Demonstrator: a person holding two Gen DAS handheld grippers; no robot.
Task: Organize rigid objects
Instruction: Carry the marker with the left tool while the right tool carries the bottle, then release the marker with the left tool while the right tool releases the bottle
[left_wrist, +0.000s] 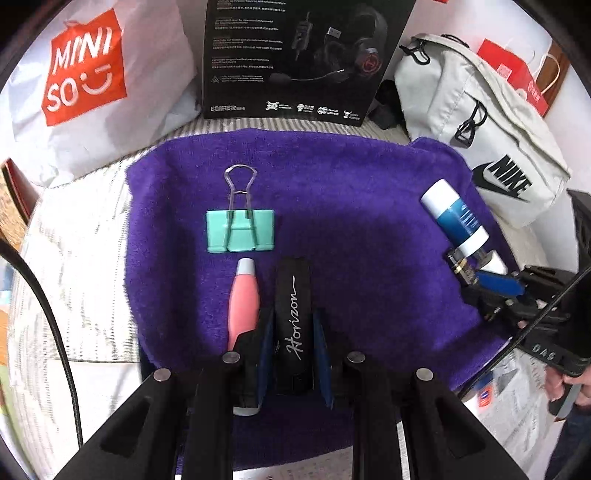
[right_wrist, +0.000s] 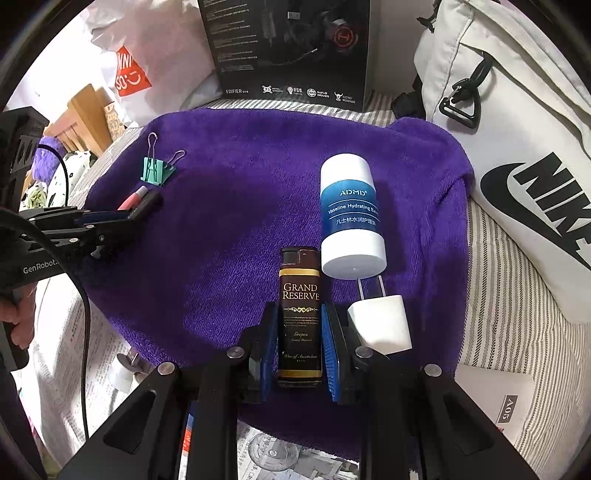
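Note:
A purple towel (left_wrist: 351, 184) (right_wrist: 240, 177) carries the objects. My left gripper (left_wrist: 293, 317) is shut on a black stick marked "Horizon" (left_wrist: 293, 288), low over the towel. A pink tube (left_wrist: 242, 299) lies just left of it, and a mint binder clip (left_wrist: 240, 230) (right_wrist: 157, 171) lies beyond. My right gripper (right_wrist: 299, 310) is shut on a brown "Grand Reserve" lighter (right_wrist: 299, 280). A blue-and-white Vaseline stick (right_wrist: 351, 214) (left_wrist: 456, 214) and a white charger plug (right_wrist: 380, 321) lie right of it. Each gripper shows in the other's view: left gripper (right_wrist: 147, 203), right gripper (left_wrist: 469, 273).
A black headset box (left_wrist: 295, 55) stands behind the towel. A white Miniso bag (left_wrist: 85, 74) is at the back left, a grey Nike bag (right_wrist: 535, 166) at the right. Newspaper (right_wrist: 277, 454) and a white card (right_wrist: 506, 402) lie at the near edge on striped bedding.

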